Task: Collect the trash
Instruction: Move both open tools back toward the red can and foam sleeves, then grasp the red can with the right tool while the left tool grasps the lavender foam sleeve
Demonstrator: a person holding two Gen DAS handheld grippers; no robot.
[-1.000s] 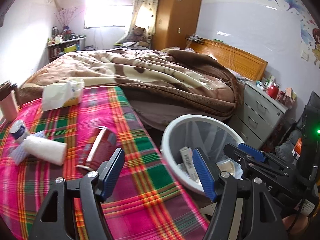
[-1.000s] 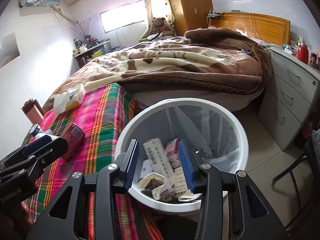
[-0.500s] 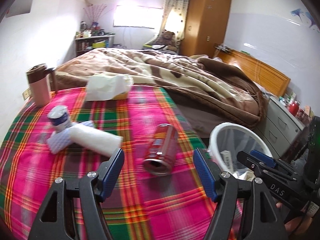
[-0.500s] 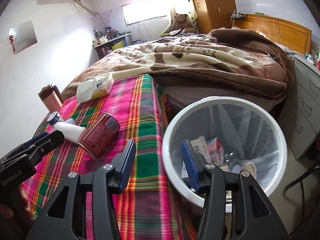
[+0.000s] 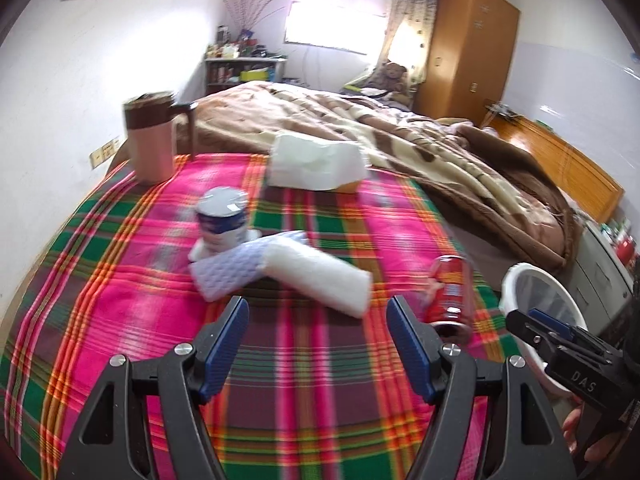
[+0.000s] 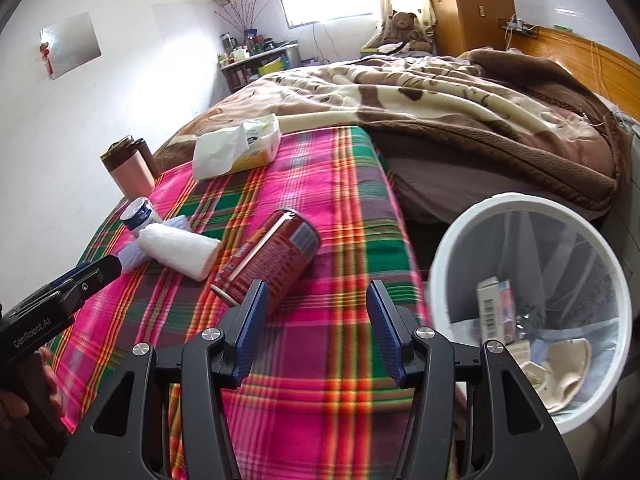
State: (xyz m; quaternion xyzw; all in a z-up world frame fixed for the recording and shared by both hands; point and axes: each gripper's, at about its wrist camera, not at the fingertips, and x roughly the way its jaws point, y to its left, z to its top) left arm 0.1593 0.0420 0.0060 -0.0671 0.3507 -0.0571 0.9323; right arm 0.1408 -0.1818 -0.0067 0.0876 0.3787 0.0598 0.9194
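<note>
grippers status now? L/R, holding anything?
Left gripper: open, empty, above the plaid cloth.
Right gripper: jaws opening, nothing between them; red can just ahead.

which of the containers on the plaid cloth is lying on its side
The red can, tipped over nearest the bin; the pink mug and small white tub stand upright.

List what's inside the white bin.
In the white bin: a barcoded carton, a small pink-and-blue pack, crumpled beige paper, all on a clear liner. Anything beneath these, and the floor behind the near wall, is hidden.
</note>
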